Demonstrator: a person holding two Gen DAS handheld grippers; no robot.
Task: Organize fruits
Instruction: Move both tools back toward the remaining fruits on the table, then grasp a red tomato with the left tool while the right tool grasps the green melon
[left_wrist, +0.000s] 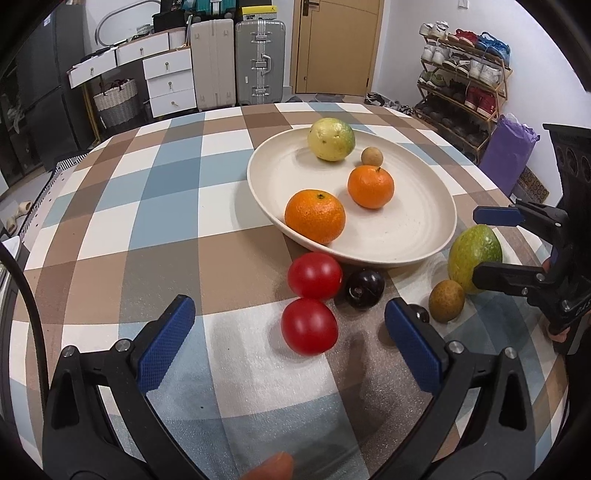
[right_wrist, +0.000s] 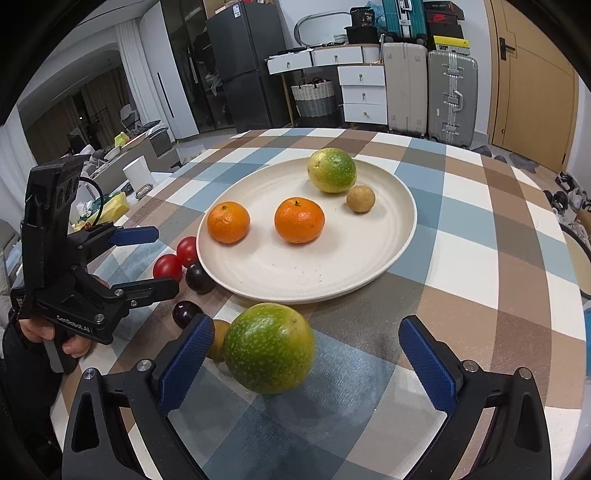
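A cream plate holds two oranges, a yellow-green fruit and a small brown fruit. On the cloth lie two red tomatoes, a dark plum, a second dark plum, a brown fruit and a green fruit. My left gripper is open, its fingers either side of the near tomato. My right gripper is open around the green fruit.
The checked tablecloth covers a round table. Suitcases, white drawers and a shoe rack stand beyond it. A purple bag stands at the right. A fridge and cluttered furniture stand at the left.
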